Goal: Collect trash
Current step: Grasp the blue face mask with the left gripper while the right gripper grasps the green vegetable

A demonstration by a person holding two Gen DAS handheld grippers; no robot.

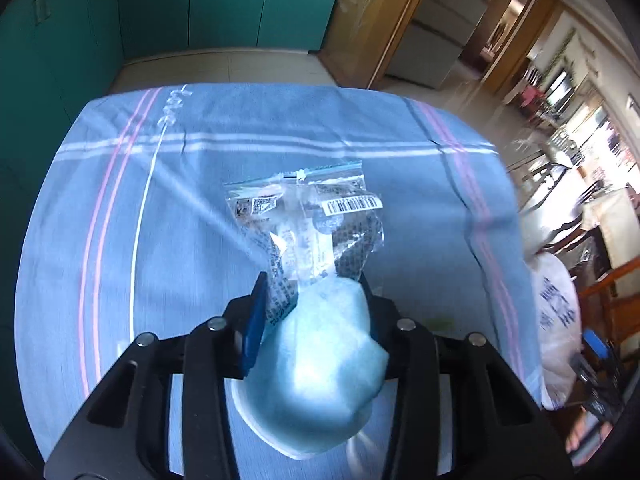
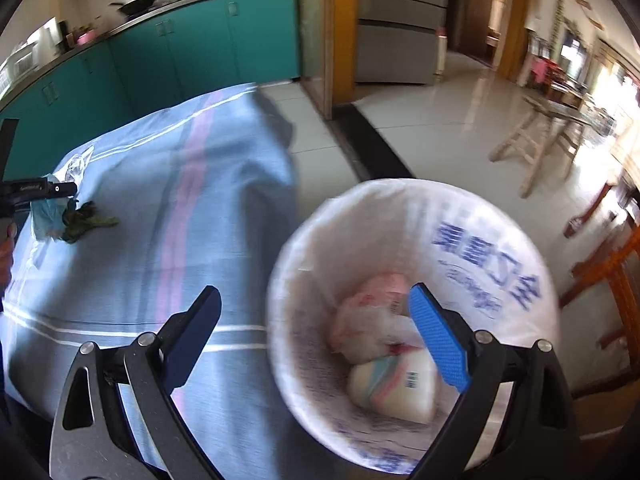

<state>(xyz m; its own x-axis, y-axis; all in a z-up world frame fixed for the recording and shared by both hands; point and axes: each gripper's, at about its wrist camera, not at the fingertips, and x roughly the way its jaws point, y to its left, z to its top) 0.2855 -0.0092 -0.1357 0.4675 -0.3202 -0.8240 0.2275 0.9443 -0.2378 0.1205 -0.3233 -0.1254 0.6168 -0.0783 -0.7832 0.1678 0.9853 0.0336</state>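
Right wrist view showed your spread right gripper (image 2: 316,332) over the lined bin (image 2: 492,216) holding wrappers (image 2: 372,320), while your left gripper (image 1: 312,300) pinched a blue wad (image 1: 320,376) and barcoded bag (image 1: 308,216).

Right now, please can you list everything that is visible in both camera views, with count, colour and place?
tablecloth: one, blue with pink and white stripes, covering the table
clear plastic bag: one, transparent with barcode label, sticking out ahead of the left gripper
light blue wad: one, pale blue, pinched between the left gripper's fingers
green scrap: one, dark green, lying on the cloth near the left gripper
trash bin: one, lined with a white bag with blue print, on the floor beside the table
trash in bin: at least two pieces, white and pink
cabinets: teal, along the wall
left gripper: one, black, closed on the wad
right gripper: one, black with blue pads, open, empty, over the bin's edge
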